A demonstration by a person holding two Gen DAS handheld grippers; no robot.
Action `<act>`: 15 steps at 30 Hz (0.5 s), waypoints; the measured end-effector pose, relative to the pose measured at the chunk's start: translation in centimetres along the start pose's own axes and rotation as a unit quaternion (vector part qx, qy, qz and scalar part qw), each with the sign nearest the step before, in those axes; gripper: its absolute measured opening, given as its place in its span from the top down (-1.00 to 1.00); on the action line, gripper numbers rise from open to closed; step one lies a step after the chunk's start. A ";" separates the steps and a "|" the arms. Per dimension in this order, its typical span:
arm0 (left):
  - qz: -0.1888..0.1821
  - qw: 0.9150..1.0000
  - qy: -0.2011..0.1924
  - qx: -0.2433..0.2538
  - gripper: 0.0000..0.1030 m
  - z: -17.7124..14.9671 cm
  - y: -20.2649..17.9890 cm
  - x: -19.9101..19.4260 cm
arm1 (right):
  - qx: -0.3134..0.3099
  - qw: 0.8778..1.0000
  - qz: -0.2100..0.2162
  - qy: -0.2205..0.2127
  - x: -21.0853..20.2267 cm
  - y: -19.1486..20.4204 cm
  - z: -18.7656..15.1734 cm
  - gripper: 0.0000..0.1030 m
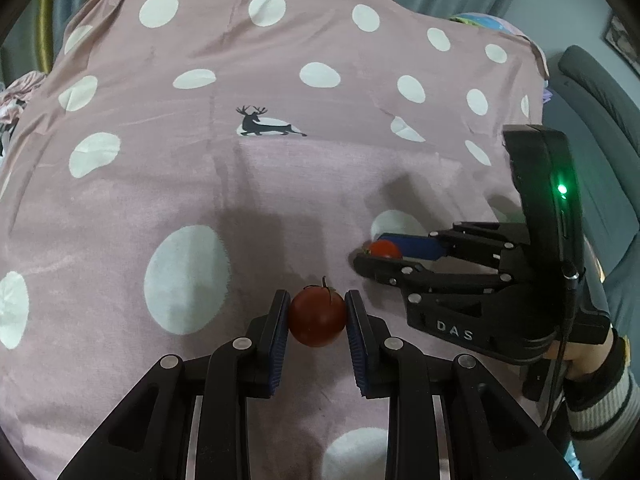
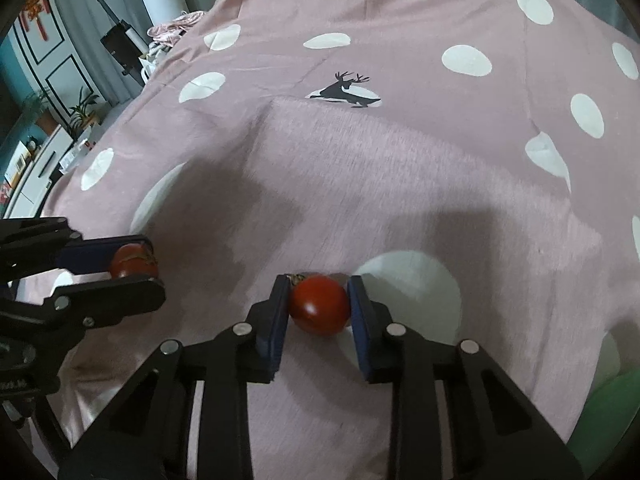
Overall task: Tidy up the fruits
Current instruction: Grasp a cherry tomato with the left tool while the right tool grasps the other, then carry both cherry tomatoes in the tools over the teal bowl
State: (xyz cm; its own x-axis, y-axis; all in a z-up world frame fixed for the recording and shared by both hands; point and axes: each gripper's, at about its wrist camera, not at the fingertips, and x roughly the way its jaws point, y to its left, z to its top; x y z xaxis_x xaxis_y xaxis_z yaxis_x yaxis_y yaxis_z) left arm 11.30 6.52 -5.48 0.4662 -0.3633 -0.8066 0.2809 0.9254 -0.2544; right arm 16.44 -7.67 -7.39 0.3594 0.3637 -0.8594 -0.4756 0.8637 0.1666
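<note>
A dark red tomato with a short stem sits between the blue pads of my left gripper, which is shut on it low over the pink cloth. To its right, my right gripper is shut on a second red tomato. In the right wrist view that second tomato is pinched between the pads of the right gripper, at the edge of a white dot on the cloth. The left gripper shows at the left edge with its tomato. Whether either tomato touches the cloth I cannot tell.
A pink cloth with white dots and a deer print covers the whole surface. A hand in a striped sleeve holds the right gripper. A grey seat stands to the right. Something green lies at the lower right; furniture lines the far left.
</note>
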 end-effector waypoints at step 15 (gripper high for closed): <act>0.000 1.000 -0.015 0.005 0.45 -2.4 -3.0 -3.4 | 0.034 0.996 0.055 -0.066 -8.5 1.9 -6.3 0.43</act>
State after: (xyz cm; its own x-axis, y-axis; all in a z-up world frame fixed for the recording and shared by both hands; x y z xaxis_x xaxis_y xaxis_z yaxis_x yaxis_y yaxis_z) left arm 6.89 5.23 -3.27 0.4915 -0.3659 -0.7903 0.2885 0.9246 -0.2487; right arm 7.39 -11.27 -2.82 0.4133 0.4956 -0.7639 -0.4641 0.8364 0.2916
